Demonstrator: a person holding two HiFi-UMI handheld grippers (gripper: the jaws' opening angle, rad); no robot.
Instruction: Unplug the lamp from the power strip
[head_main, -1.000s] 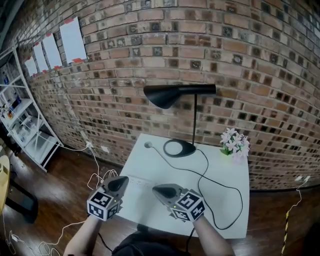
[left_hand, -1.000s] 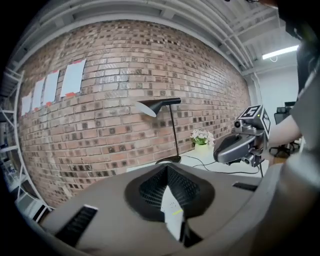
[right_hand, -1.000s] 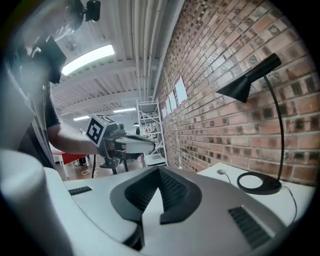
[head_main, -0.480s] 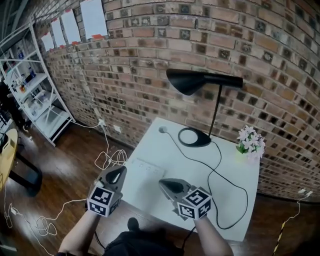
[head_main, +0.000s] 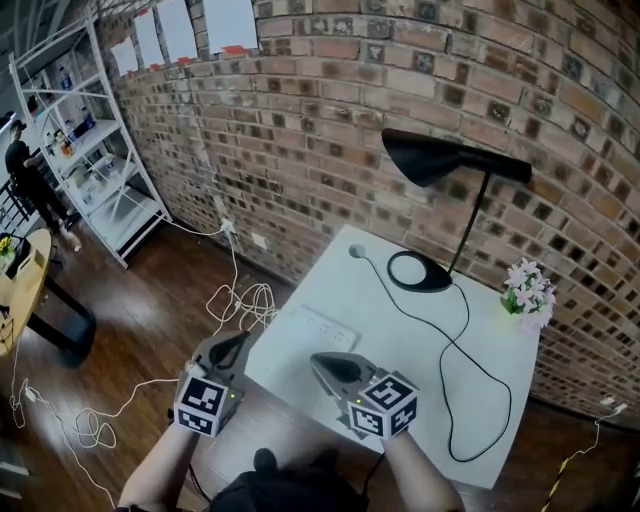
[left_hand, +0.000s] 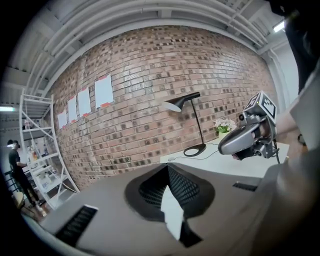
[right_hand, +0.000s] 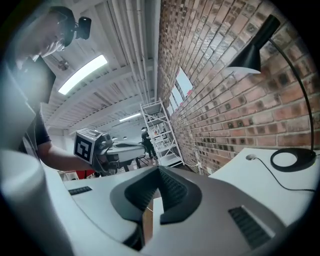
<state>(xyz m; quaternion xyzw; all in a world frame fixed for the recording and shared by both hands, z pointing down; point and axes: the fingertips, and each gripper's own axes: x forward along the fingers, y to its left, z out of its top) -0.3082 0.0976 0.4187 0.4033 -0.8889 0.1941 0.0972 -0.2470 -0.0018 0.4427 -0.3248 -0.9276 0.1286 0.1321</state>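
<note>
**Unplugging not yet begun**

The left gripper (head_main: 230, 348) and right gripper (head_main: 328, 366) are both pinched closed and empty. The power strip (head_main: 322, 327) lies at 12 o'clock from the right one, and the lamp (head_main: 425, 158) at 1 o'clock (its plug is indiscernible). Reaching, gripping and pulling are all still to do.

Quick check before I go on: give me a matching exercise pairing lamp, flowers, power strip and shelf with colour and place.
1 lamp
2 flowers
3 power strip
4 shelf

a white, flat near the table's left edge
b pink and white, table's right edge
c black, table's far side
d white, off the table, far left

Pairs: 1-c, 2-b, 3-a, 4-d
</note>
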